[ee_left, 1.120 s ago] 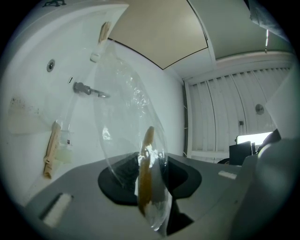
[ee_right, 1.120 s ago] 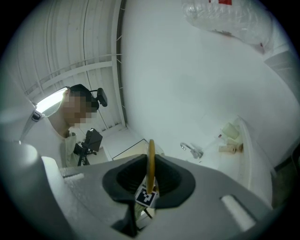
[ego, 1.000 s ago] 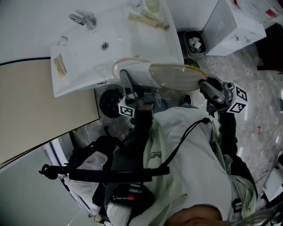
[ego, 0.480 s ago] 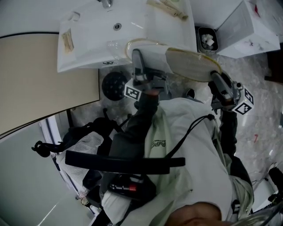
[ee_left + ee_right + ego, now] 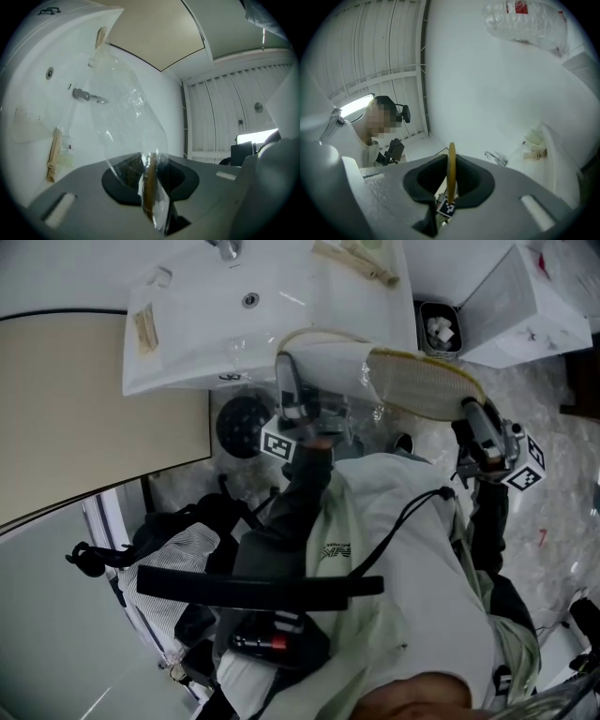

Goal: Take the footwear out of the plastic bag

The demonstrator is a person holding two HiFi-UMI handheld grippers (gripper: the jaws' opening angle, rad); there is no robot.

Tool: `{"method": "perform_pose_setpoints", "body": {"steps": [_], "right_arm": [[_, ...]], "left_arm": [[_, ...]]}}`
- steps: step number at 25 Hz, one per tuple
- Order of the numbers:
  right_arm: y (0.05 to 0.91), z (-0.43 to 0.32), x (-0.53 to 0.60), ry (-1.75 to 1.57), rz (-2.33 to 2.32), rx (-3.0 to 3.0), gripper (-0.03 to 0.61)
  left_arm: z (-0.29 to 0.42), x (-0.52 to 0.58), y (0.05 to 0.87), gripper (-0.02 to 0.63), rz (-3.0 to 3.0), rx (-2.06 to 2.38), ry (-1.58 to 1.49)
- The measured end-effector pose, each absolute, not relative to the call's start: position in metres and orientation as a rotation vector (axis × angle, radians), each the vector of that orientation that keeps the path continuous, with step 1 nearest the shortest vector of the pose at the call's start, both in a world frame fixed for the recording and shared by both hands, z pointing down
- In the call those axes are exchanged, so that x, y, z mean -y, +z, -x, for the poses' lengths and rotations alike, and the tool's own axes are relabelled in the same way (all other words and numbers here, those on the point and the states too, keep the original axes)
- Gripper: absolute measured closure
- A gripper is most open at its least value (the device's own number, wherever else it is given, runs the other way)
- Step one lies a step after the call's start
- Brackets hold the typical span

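Observation:
A flat slipper with a tan woven sole (image 5: pixel 424 386) and white upper hangs level below the sink's front edge, partly inside a clear plastic bag (image 5: pixel 349 395). My left gripper (image 5: pixel 287 390) is at the bag end; in the left gripper view its jaws (image 5: pixel 150 187) are closing, with the crumpled bag (image 5: pixel 126 108) and a brown strip pinched between them. My right gripper (image 5: pixel 480 426) is shut on the slipper's thin tan edge (image 5: pixel 451 164) at the other end; in the right gripper view that gripper (image 5: pixel 451 190) clamps it edge-on.
A white sink (image 5: pixel 187 324) with a tap (image 5: pixel 225 247) lies behind the slipper, with wooden items (image 5: pixel 361 261) on its rim. A beige counter (image 5: pixel 84 409) is left, a small waste bin (image 5: pixel 439 329) and a white box (image 5: pixel 525 296) right. A black strapped bag (image 5: pixel 187 549) sits below.
The right gripper has drawn the slipper's tan end to the right, away from the left gripper. More clear bag now shows stretched between them. The head view has shifted.

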State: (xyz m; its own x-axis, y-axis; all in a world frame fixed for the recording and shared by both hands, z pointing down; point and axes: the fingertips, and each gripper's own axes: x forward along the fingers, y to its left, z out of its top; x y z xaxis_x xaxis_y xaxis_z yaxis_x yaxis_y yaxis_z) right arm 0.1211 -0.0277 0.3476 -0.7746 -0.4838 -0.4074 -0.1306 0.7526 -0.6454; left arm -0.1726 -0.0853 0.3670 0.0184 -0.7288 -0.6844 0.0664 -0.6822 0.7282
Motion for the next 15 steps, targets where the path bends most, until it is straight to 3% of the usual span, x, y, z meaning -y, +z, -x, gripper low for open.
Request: {"method": "perform_pose_setpoints", "body": {"steps": [15], "right_arm": [[0.326, -0.164, 0.016, -0.683, 0.546, -2.311, 0.537]], "left_arm": [[0.181, 0.077, 0.371, 0.626, -1.711, 0.703, -1.736]]}}
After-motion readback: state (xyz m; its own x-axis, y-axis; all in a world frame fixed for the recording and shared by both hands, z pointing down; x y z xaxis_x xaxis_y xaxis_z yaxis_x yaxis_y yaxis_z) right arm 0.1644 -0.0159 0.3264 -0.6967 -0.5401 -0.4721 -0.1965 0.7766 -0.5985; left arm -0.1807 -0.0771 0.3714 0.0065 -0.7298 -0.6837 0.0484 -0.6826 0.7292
